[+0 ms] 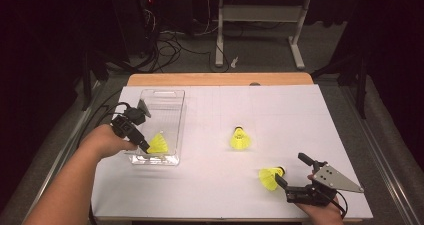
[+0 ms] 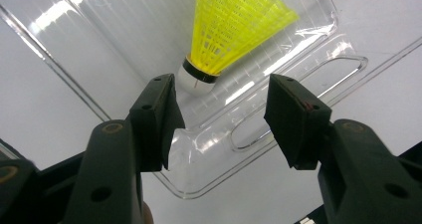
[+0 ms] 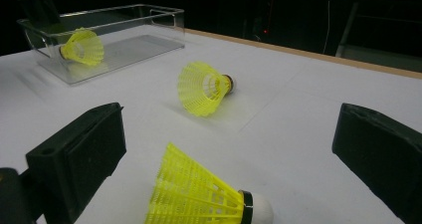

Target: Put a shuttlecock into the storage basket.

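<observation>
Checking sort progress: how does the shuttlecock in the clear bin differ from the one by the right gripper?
The binned shuttlecock lies inside the clear bin, in front of the open left gripper. The near shuttlecock lies on the bare table, between the open right gripper's jaws. Both are yellow, white-tipped, ungripped.

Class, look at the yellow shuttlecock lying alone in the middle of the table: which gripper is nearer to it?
Right. The right gripper sits just below-right of the middle shuttlecock; the left gripper is farther left, inside the clear box.
</observation>
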Motion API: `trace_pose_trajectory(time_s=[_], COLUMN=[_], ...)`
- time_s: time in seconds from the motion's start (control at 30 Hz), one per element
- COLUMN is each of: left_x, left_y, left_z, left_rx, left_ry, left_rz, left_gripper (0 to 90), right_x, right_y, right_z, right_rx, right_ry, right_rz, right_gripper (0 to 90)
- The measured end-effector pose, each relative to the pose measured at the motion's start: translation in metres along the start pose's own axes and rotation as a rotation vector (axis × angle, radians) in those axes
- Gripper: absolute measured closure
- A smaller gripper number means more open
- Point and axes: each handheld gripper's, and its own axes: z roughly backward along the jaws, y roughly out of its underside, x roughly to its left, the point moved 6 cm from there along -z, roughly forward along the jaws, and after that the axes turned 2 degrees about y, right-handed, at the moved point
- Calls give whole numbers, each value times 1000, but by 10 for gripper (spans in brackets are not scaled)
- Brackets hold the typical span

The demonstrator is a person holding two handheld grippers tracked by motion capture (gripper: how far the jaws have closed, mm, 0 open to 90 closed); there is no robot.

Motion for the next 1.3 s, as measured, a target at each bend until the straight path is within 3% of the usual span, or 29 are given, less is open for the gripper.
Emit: trace_pose_trajectory(time_s=[0.4,0.67,1.0,1.3], left_x=[-10,-20,-24,-24], left_y=[3,11,17,23], left_z=[11,13,14,9], left_rx=[6,13,-2,14], left_ry=[14,27,16,10], left_rz=[-31,-60,-56,-47], left_gripper=[401,299,88,16], right_x=[-2,-2,-3,-4], right_y=[-1,0,0,0], right_z=[-1,-1,3,5], right_rx=[-2,0,-3,-3], right_ry=[2,3,9,16], right_rz=[-10,-4,1,-2], right_gripper=[10,10,10,11])
